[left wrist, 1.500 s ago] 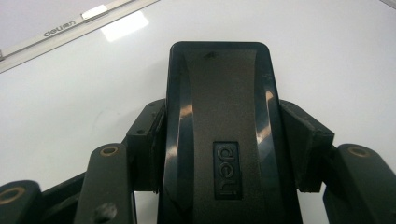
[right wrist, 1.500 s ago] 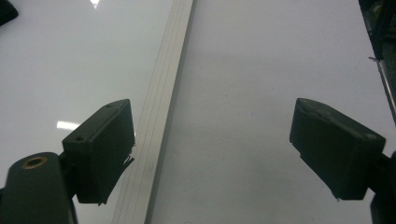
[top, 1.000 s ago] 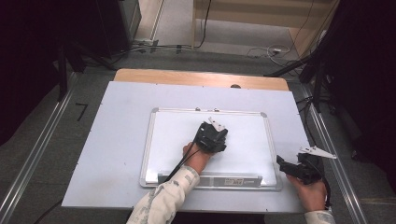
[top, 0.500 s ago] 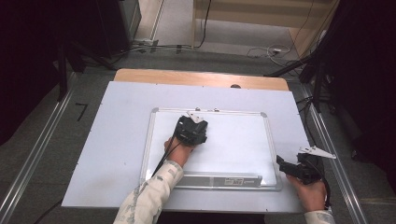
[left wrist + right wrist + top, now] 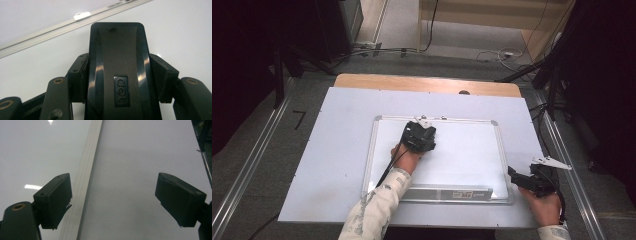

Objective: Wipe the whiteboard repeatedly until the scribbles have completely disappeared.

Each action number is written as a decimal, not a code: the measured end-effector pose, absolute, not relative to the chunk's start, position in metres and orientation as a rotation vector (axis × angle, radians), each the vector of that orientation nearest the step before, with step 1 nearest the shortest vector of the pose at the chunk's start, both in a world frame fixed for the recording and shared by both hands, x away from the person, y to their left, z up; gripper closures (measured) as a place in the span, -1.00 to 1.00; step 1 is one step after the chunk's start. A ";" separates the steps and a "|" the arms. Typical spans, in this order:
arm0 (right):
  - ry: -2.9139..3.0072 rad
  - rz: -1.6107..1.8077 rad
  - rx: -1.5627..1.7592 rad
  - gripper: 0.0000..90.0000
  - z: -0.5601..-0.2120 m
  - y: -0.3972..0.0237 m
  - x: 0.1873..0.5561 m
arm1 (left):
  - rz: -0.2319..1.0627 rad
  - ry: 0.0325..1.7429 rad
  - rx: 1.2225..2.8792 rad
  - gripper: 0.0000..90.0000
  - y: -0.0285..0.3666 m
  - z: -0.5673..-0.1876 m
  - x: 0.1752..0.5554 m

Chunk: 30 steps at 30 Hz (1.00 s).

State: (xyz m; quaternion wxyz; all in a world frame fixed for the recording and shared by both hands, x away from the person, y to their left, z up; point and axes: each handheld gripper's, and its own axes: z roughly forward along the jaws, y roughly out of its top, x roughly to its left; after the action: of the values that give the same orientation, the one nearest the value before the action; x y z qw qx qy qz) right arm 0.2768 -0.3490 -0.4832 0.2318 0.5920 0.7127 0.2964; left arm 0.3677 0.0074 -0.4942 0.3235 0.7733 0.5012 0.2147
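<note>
Pressing the eraser flat on the whiteboard near its top edge, your left tool clamps it, while your right tool gapes wide, empty, over the board's right frame.

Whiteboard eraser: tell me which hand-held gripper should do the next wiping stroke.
Left. The left hand-held gripper is shut on the black eraser over the whiteboard. The right hand-held gripper is open and empty, at the board's right edge.
</note>
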 end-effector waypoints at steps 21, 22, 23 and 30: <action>1.960 0.818 1.629 -0.72 -0.484 -0.351 0.277 | 0.516 1.235 2.044 -0.13 -0.017 -0.495 0.360; 1.960 0.818 1.629 -0.72 -0.484 -0.351 0.277 | 0.525 1.231 2.050 -0.13 -0.018 -0.495 0.360; 1.960 0.817 1.631 -0.72 -0.484 -0.351 0.277 | 0.535 1.229 2.053 -0.13 -0.018 -0.494 0.359; 1.960 0.816 1.630 -0.72 -0.484 -0.350 0.277 | 0.556 1.223 2.056 -0.12 -0.019 -0.493 0.358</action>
State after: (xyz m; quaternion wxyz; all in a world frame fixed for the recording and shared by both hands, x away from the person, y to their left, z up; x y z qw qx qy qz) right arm 0.2769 -0.3505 -0.4840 0.2304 0.5926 0.7125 0.2967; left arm 0.3578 -0.0194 -0.4934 0.3361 0.7885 0.4690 0.2130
